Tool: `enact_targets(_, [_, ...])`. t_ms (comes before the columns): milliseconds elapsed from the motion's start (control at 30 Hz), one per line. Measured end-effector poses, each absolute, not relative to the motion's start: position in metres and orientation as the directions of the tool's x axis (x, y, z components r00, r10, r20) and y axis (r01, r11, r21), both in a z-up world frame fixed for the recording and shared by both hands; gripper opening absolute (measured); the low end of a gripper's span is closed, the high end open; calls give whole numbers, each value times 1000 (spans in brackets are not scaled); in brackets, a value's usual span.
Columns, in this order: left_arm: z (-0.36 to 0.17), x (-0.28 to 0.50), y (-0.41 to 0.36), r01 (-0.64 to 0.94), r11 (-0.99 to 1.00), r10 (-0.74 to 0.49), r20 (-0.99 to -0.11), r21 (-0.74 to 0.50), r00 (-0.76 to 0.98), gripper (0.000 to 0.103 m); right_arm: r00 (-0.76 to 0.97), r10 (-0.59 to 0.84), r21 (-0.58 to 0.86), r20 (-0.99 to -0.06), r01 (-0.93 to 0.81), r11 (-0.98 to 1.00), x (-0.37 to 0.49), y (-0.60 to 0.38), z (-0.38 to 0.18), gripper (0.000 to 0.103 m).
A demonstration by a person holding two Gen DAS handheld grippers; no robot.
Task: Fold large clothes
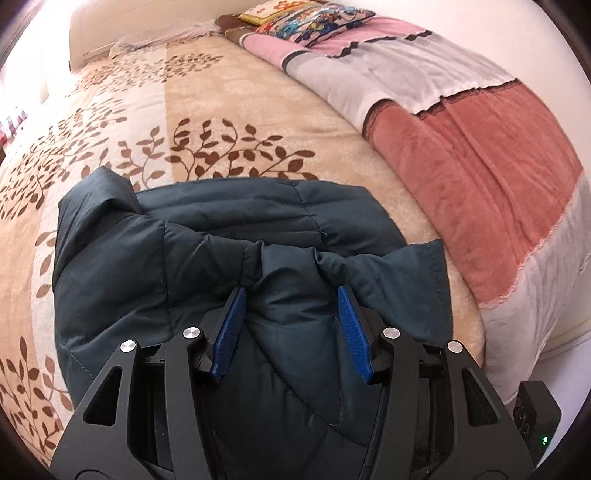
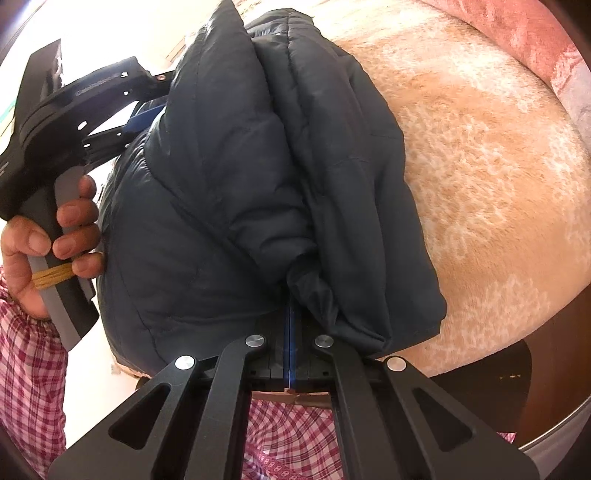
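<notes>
A dark blue puffer jacket (image 1: 207,236) lies bunched on the bed near its front edge. In the left wrist view my left gripper (image 1: 291,291) has a thick puffy fold of it between the blue pads (image 1: 231,332), which press into the fabric from both sides. In the right wrist view the jacket (image 2: 229,177) hangs in folded layers, and my right gripper (image 2: 290,299) is shut on a gathered bit of its edge. The left gripper (image 2: 140,118) also shows there at the upper left against the jacket, held by a hand (image 2: 55,229).
A beige blanket with brown leaves (image 1: 221,110) covers the bed. A pink, white and rust quilt (image 1: 461,147) lies along the right, with patterned pillows (image 1: 314,18) at the far end. A black device with a green light (image 1: 535,417) sits low right. The person's checked clothing (image 2: 288,435) is close below.
</notes>
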State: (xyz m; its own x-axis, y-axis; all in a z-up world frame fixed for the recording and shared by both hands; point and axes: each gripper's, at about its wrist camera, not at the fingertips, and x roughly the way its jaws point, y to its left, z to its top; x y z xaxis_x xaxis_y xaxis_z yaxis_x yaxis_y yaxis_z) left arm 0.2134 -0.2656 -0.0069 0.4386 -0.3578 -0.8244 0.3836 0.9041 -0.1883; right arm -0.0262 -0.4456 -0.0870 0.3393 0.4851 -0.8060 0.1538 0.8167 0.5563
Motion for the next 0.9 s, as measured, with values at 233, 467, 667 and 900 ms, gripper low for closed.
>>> enact_targets(233, [19,196,-243,384,903,-374,-796,-194,477,55,343,457,531,-821,161,832,-26,-439,-82,0])
enact_targets(467, [35,175,-201,349,913,-375,-775,-213,508,62,351,437,517,-829,178,838,-26,-431,-78,0])
enact_targets(667, [41,158,-172,331,915,-381,-762,-230,524,64,357,421,506,-834,191,841,-28,-426,-74,0])
enact_targets(900, [40,140,-153,329,915,-382,-757,-232,529,67,357,394,479,-847,193,856,-29,-419,-68,0])
